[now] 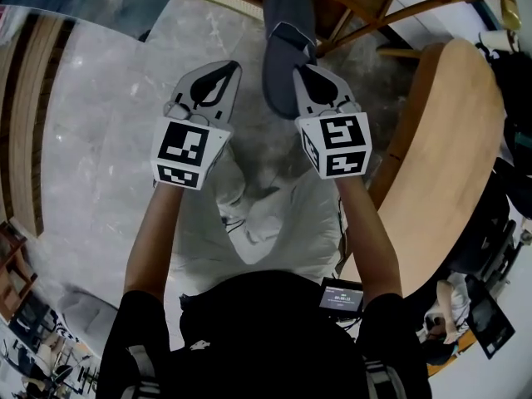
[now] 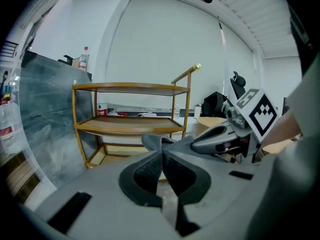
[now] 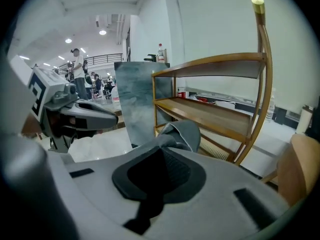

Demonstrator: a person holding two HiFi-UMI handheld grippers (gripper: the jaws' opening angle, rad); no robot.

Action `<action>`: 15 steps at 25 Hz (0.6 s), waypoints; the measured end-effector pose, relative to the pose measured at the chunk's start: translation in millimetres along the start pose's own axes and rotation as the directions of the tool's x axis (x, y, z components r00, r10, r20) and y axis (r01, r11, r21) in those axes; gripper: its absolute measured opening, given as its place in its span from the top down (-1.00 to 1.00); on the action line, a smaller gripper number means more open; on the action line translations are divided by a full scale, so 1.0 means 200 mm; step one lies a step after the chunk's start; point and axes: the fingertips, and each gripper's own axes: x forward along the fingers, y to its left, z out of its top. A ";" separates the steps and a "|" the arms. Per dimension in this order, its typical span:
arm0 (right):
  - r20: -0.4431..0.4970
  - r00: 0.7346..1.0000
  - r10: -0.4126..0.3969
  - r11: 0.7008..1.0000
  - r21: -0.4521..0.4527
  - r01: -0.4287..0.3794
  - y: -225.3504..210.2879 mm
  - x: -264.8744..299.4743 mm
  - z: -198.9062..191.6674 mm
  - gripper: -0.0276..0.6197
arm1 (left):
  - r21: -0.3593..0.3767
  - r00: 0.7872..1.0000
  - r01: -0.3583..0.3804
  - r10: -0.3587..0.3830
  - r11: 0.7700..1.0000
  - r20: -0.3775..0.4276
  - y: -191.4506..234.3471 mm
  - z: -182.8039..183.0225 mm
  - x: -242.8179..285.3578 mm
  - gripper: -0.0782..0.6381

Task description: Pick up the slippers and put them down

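a person stands facing a wooden rack (image 2: 131, 125) on a pale marble floor (image 1: 100, 140), with a marker-cubed gripper in each hand. the left gripper (image 1: 226, 71) is held in front of the rack and to the left of the footwear. its fingertips are pressed together on nothing, and only the floor shows through the slit behind them. to its right, a grey slipper (image 1: 287, 32) hangs in front of the rack's lowest shelf, its long body pointing toward the rack. the frames do not show whether its far end touches the floor. the right gripper (image 1: 303, 73), level with the left one and just as far from the rack, is clenched on the near edge of the slipper, with the grey fabric bunched at the tips of its dark pads. further right of the rack stands a round wooden table (image 1: 449, 140), close by the person's right forearm. only one slipper is in sight.
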 end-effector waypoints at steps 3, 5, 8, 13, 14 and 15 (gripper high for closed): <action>0.008 1.000 -0.002 1.000 0.000 0.002 -0.01 0.07 -0.08 0.90 | 0.018 1.000 0.000 0.000 1.000 0.001 0.04 -0.07 0.03 0.77; 0.013 1.000 -0.001 1.000 -0.005 0.001 0.00 0.12 -0.13 0.90 | 0.030 1.000 -0.002 0.002 1.000 0.003 0.06 -0.11 0.05 0.77; 0.022 1.000 0.004 1.000 -0.017 -0.004 0.01 0.18 -0.19 0.90 | 0.068 1.000 0.020 -0.020 0.997 0.000 0.07 -0.17 0.08 0.77; 0.036 0.999 0.009 0.999 -0.039 -0.007 0.01 0.25 -0.26 0.90 | 0.138 0.998 0.057 -0.056 0.989 -0.007 0.09 -0.21 0.14 0.76; 0.037 0.999 0.010 0.999 -0.043 -0.009 0.01 0.27 -0.27 0.90 | 0.148 0.998 0.062 -0.061 0.987 -0.009 0.10 -0.22 0.14 0.77; 0.038 0.999 0.012 0.999 -0.046 -0.010 0.01 0.28 -0.28 0.90 | 0.150 0.998 0.067 -0.066 0.986 -0.011 0.12 -0.23 0.14 0.77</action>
